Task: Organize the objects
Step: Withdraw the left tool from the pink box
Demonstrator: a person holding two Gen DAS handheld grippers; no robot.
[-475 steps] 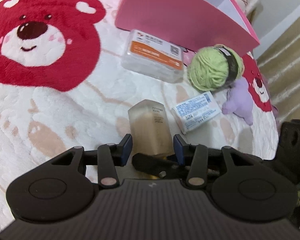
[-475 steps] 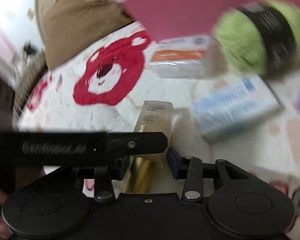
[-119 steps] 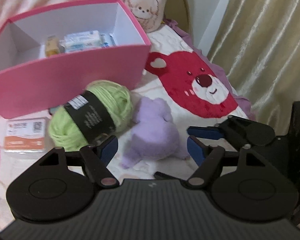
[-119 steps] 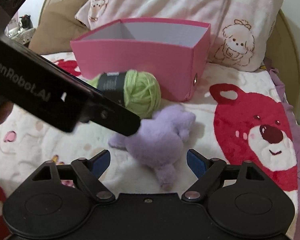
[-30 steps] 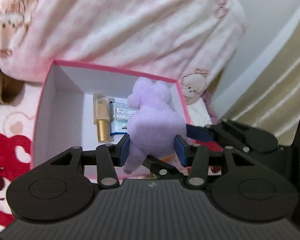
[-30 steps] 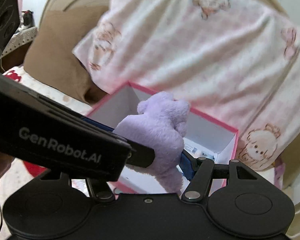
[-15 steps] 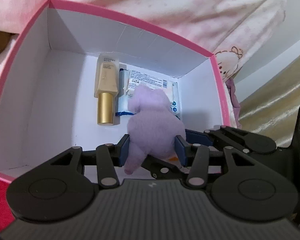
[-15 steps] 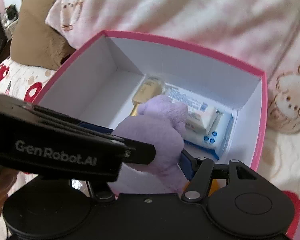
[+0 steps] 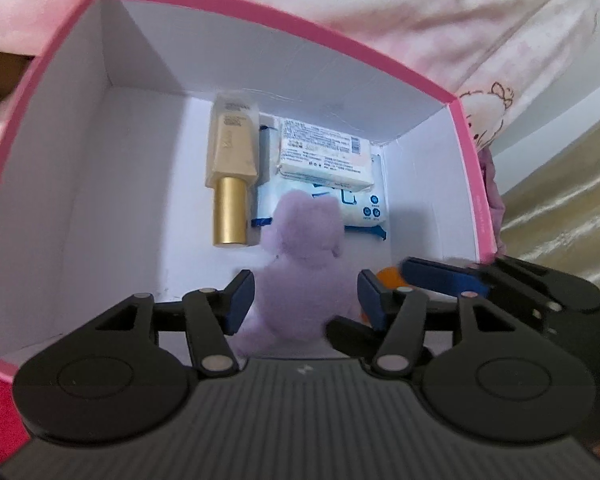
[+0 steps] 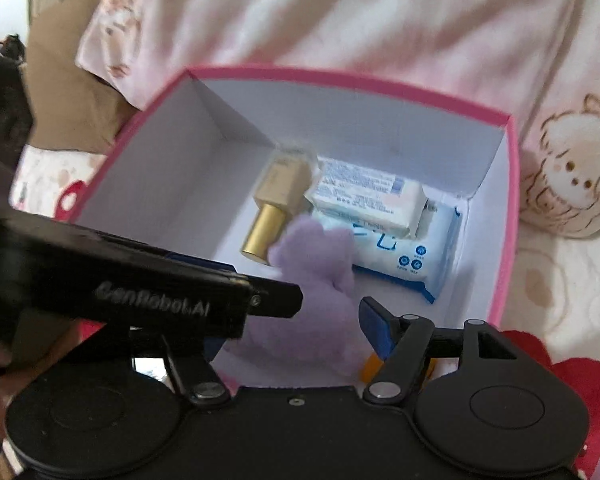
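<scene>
Both my left gripper (image 9: 306, 300) and right gripper (image 10: 296, 330) have just been spreading off the plush (image 9: 300, 264), lying lengthwise between them, low-centre, inside the box (image 9: 474, 184).

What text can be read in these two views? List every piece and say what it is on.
"GenRobot.AI": on the left gripper's black arm, seen blurred in the right wrist view.
Print on the white soap-like packet: too small to read.
Label on the gold-capped bottle: too blurred.
Blue marks on the wipes pack: unreadable.
</scene>
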